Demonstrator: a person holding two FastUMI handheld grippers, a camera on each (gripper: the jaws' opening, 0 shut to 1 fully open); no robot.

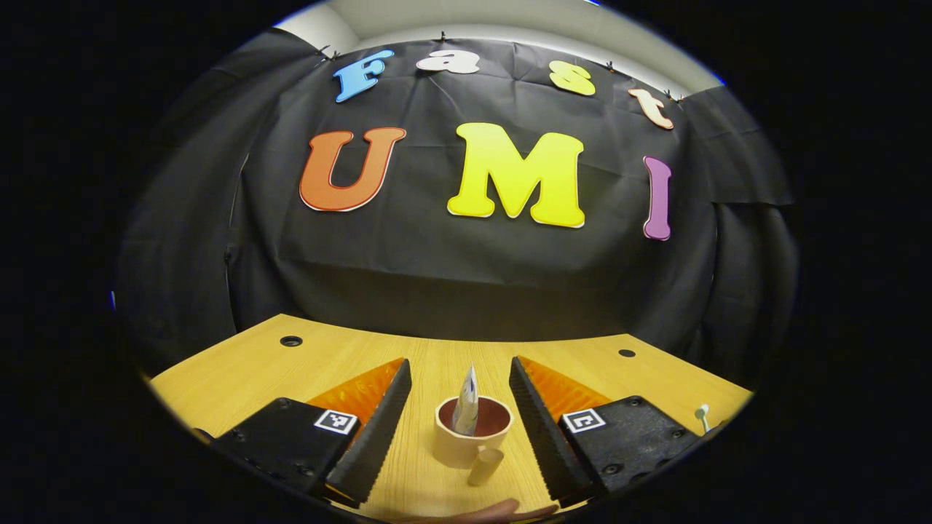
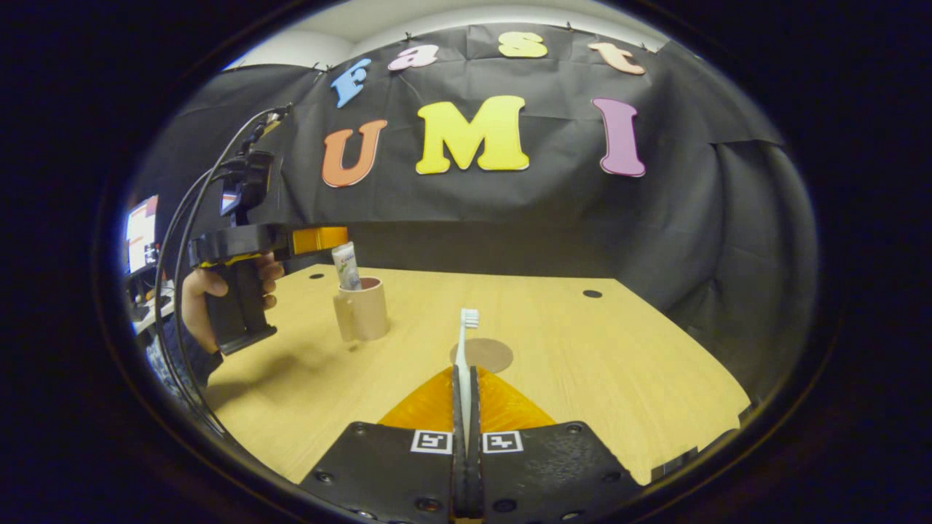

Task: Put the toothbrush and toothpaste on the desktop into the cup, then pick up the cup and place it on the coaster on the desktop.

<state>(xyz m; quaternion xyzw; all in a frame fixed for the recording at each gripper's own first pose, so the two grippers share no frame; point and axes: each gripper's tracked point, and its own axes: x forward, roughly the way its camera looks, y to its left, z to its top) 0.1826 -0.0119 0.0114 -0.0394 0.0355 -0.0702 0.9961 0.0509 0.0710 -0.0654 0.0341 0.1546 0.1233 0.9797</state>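
Right gripper view has the right tool (image 2: 466, 386) clamped on the toothbrush (image 2: 466, 342); carry it upright over the cup (image 2: 362, 309) holding the toothpaste (image 2: 346, 266), clearing the wide-open left tool (image 1: 460, 415).

Black left gripper (image 2: 306, 240), orange panels, looping cables (image 2: 182, 218)

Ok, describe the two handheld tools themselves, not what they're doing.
Each tool has a black body carrying two square black-and-white markers and orange panels behind ridged fingers. The right tool shows both markers side by side. The left tool, seen from the right gripper view, has a black pistol grip, black cables looping off it, and a camera on top.
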